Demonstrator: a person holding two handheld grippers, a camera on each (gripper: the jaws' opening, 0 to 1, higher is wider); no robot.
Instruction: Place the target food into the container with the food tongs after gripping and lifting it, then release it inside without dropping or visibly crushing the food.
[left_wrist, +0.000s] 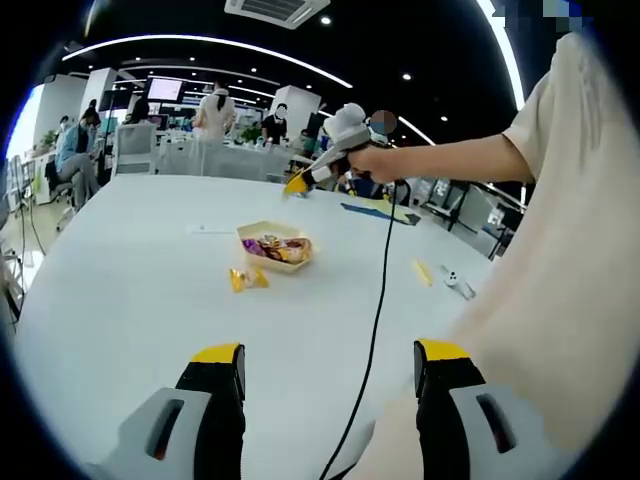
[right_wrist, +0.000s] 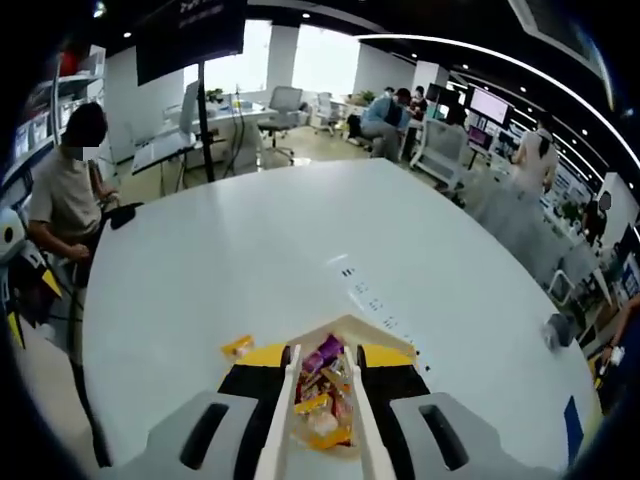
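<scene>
A cream paper tray (left_wrist: 262, 231) of wrapped candies (left_wrist: 280, 249) sits mid-table. One loose yellow-wrapped candy (left_wrist: 247, 278) lies just beside it. A hand holds my right gripper (left_wrist: 297, 183) in the air beyond the tray. In the right gripper view that gripper (right_wrist: 325, 352) is closed on white food tongs (right_wrist: 277, 420). Their two arms run along the inside of the jaws, and between them I see the tray (right_wrist: 345, 323) and its candies (right_wrist: 322, 385). The loose candy (right_wrist: 237, 346) lies to the tray's left. My left gripper (left_wrist: 330, 355) is open and holds nothing, low over the near table.
A black cable (left_wrist: 380, 300) hangs from the right gripper across the white table (left_wrist: 120, 290). A yellow scrap (left_wrist: 423, 272), a small grey object (left_wrist: 458, 285) and a blue sheet (left_wrist: 370, 210) lie to the right. Table sockets (right_wrist: 365, 290) lie beyond the tray. People sit at desks behind.
</scene>
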